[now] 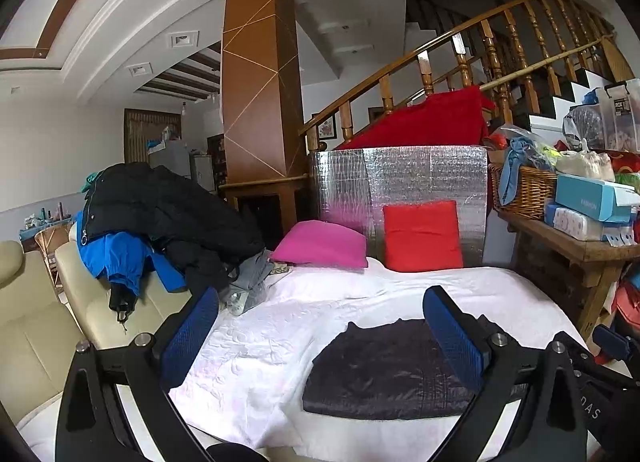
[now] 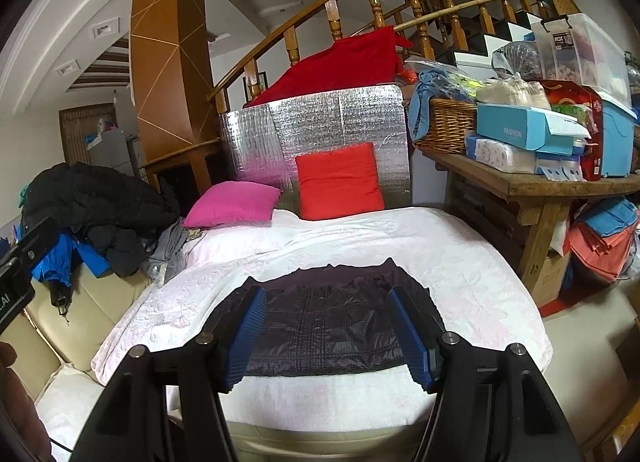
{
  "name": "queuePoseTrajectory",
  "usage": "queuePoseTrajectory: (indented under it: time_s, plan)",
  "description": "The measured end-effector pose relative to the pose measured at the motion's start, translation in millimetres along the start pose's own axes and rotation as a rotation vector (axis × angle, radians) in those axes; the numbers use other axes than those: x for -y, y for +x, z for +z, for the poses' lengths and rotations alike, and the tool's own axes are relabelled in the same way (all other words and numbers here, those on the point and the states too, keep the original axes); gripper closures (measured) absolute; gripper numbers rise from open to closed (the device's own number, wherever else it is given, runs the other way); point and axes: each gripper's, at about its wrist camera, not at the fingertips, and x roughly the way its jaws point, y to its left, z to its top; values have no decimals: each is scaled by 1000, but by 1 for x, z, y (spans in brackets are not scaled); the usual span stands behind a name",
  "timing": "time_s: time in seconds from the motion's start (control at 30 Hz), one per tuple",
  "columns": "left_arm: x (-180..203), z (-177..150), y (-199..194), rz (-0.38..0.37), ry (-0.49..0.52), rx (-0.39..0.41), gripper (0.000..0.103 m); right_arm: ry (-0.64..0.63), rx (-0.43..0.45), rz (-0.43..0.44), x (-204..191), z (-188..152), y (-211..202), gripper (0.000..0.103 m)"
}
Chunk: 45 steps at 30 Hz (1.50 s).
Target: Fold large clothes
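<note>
A dark quilted garment (image 1: 384, 374) lies folded into a flat rectangle on the white bedspread (image 1: 256, 342); it also shows in the right wrist view (image 2: 328, 326). My left gripper (image 1: 320, 326) is open and empty, raised above the bed to the left of the garment. My right gripper (image 2: 326, 336) is open and empty, held above the garment's near edge, its blue pads (image 2: 408, 338) on either side. A heap of black and blue jackets (image 1: 160, 214) lies at the left on a cream sofa; it also shows in the right wrist view (image 2: 92, 206).
A pink cushion (image 1: 320, 244) and a red cushion (image 1: 422, 234) lean at the back against a silver foil panel (image 1: 400, 174). A wooden table (image 2: 536, 190) with a wicker basket, boxes and bags stands at the right. A cream sofa (image 1: 36, 326) is at the left.
</note>
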Motion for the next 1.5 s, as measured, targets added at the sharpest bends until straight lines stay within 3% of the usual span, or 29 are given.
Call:
queuePoseTrajectory:
  time_s: [1.27, 1.5]
  plan:
    - [-13, -3, 10, 6, -26, -19, 1, -22, 2, -9, -3, 6, 9, 36]
    - [-11, -5, 25, 3, -28, -55, 1, -23, -22, -24, -3, 6, 24, 36]
